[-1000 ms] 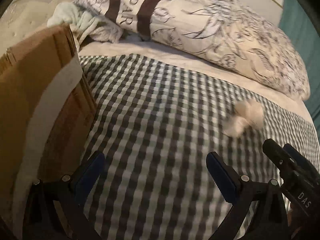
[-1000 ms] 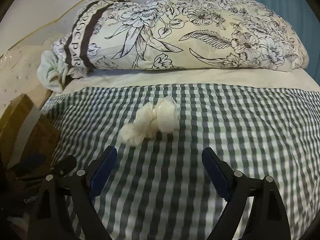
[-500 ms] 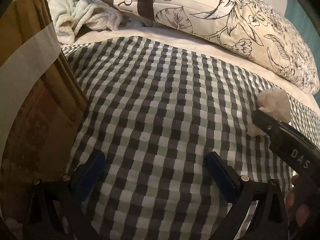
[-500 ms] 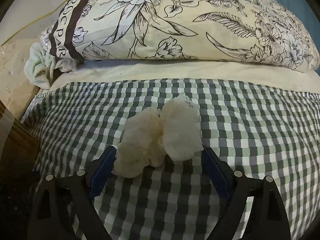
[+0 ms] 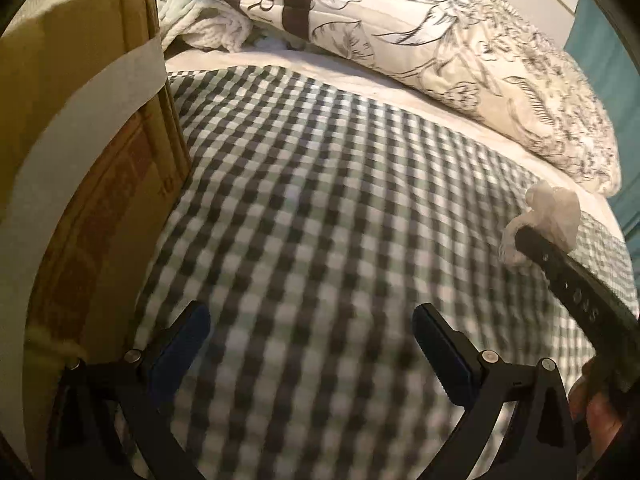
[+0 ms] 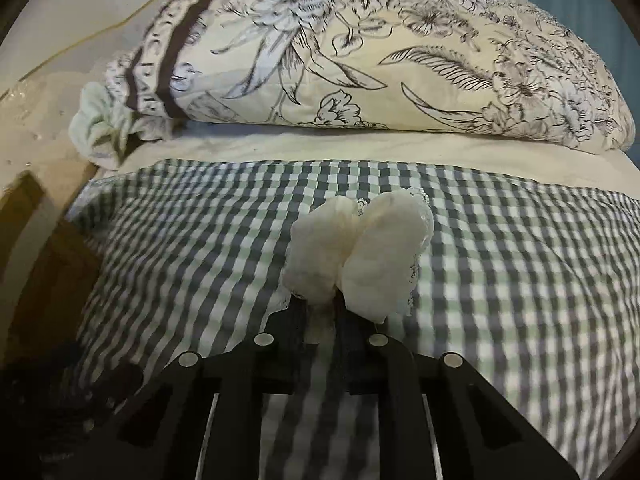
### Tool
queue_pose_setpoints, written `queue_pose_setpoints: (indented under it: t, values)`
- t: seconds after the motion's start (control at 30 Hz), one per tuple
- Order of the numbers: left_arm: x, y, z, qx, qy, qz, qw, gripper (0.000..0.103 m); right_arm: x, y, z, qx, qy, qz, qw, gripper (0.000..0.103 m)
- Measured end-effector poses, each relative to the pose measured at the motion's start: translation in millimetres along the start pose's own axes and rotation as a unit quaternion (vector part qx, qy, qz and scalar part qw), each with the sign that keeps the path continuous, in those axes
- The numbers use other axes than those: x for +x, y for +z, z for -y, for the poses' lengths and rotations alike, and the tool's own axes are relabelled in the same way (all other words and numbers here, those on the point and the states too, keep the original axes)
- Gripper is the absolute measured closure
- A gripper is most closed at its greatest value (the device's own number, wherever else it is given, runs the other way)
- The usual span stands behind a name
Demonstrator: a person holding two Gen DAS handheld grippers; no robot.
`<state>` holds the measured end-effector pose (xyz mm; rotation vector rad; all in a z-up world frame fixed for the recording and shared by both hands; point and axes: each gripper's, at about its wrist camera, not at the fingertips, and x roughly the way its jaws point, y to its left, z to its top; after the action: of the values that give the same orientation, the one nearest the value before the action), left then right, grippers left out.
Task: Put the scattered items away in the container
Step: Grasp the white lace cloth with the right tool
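In front of me a gingham bedspread (image 6: 500,280) in dark and pale green checks covers the bed. Beyond its far edge runs a strip of cream sheet (image 6: 360,144), and on that lies a floral pillow (image 6: 400,64) with two dark stripes. A crumpled pale towel (image 6: 100,128) sits tucked against the pillow's striped end.

Pillowcase (image 5: 400,32) – dark-striped band carried capital letters "PAR", rest of word cut off. Right tool (image 5: 568,280) – arm bore pale letters reading roughly "DAS". Cardboard box (image 5: 120,208) – faded reddish print, unreadable.
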<state>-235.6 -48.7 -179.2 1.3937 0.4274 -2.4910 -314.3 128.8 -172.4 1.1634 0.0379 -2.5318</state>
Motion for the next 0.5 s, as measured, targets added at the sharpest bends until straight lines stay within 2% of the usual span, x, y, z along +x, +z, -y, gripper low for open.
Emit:
queue_pose_setpoints:
  t: [0.07, 0.27, 0.5]
  values:
    - [-10.8, -4.8, 5.4, 0.004, 0.004, 0.007, 1.0, 0.0, -20.2, -7.2, 4.2, -0.002, 0.003, 0.004, 1.0, 0.089]
    - [-49.8, -20.7, 23.6, 0.032, -0.014, 0.022, 0.9991, 0.0, -89.1, -27.9, 4.7, -0.022, 0.016, 0.024, 0.999, 0.089]
    - [-119.5, -33.7, 23.5, 0.045, -0.021, 0.066, 0.9966, 0.0, -169.8, -34.2, -9.0, -0.04, 0.04, 0.058, 0.997, 0.089]
